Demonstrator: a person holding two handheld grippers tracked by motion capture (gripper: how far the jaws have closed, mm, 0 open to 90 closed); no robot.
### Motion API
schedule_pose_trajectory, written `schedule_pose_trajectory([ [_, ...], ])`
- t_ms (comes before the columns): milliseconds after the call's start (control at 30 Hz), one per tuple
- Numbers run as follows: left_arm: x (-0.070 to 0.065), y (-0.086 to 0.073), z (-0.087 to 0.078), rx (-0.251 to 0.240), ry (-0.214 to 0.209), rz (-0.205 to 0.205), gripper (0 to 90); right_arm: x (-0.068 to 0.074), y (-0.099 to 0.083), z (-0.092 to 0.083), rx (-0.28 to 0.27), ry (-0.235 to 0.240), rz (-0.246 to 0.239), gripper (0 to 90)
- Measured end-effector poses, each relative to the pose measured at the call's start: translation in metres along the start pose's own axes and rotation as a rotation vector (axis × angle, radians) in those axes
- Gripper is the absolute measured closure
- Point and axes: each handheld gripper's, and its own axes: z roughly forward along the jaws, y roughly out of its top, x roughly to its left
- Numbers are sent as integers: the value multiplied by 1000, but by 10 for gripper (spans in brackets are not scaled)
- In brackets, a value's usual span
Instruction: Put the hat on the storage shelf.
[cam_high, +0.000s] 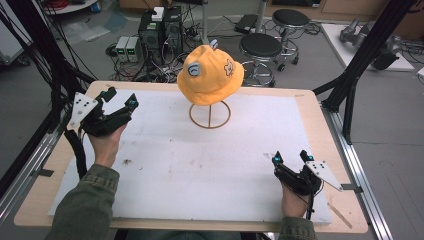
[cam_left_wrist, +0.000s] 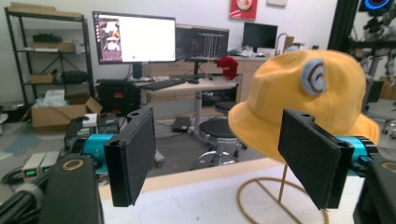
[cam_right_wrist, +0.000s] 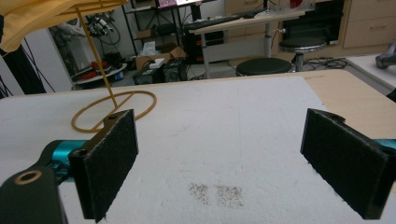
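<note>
We've got the yellow hat (cam_high: 210, 75) sitting on its wire stand (cam_high: 209, 115) at the far middle of the white mat (cam_high: 200, 165), brim hanging free above the ring base. Our left gripper (cam_high: 120, 98) is raised at the mat's left edge, jaws spread wide with nothing between them, aimed towards the hat and well apart from it. Our right gripper (cam_high: 291, 157) sits low at the near right, jaws wide too, holding nothing, over a faint dark smudge (cam_right_wrist: 215, 193) on the mat
</note>
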Motion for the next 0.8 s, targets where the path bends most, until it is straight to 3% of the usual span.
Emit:
schedule_pose_trajectory([
  [233, 2, -10, -12, 25, 16, 4, 266, 0, 0, 0, 2, -2, 1, 100],
  [533, 0, -26, -21, 51, 8, 5, 258, 0, 0, 0, 0, -5, -2, 100],
  [800, -6, -40, -32, 73, 2, 56, 250, 0, 0, 0, 1, -7, -2, 100],
])
